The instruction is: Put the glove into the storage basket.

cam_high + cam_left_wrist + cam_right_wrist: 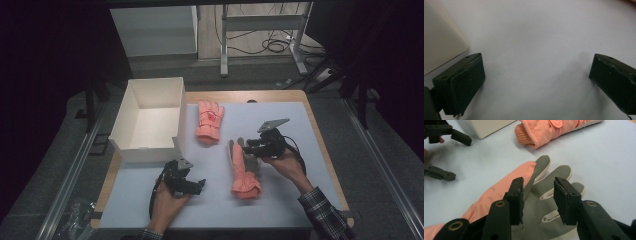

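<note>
Two orange gloves lie on the white mat (280, 200). The near glove (243, 172) lies palm up, its grey palm (541, 205) facing me. My right gripper (246, 146) hovers open just over its fingers, one jaw on either side of them (537, 183). The far glove (210, 121) rests back up beside the white box (150, 120); its cuff (531, 137) points toward me. My left gripper (201, 186) is wide open above bare mat (537, 60), left of the near glove, holding nothing.
The open white box is empty; its corner (439, 42) stands close to the left gripper's left jaw. The left gripper (459, 157) also shows far off in the right gripper view. The table's wooden edge (325, 145) borders the mat.
</note>
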`<state>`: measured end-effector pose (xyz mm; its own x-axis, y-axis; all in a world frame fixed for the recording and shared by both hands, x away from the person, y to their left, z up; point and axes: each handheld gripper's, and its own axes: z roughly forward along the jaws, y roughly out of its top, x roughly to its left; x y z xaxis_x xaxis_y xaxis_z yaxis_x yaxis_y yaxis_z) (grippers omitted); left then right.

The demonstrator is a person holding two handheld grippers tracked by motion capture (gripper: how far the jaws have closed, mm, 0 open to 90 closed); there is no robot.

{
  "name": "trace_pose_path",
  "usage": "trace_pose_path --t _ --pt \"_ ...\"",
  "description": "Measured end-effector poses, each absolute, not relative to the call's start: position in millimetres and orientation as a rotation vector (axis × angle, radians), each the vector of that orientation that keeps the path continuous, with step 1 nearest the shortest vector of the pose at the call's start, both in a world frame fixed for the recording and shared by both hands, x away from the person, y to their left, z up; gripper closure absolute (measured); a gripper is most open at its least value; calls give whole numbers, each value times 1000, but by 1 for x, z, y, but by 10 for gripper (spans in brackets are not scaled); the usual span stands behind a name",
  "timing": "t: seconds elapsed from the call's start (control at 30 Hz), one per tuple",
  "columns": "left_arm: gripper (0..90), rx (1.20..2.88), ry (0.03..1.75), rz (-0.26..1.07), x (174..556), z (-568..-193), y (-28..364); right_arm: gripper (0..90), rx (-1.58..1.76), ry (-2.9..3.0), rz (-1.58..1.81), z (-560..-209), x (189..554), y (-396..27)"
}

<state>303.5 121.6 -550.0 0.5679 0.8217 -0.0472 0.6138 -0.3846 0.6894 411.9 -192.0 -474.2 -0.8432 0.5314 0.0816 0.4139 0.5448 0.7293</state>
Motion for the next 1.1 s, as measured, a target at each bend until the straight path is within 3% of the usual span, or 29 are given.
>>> trace_pose_path --t 0.53,1.1 --pt "3 2129 1142 399 304 -550 122 489 865 2568 1186 -463 442 -161" --pt "3 2130 1142 398 304 -550 122 441 864 2565 1143 -466 488 -109"
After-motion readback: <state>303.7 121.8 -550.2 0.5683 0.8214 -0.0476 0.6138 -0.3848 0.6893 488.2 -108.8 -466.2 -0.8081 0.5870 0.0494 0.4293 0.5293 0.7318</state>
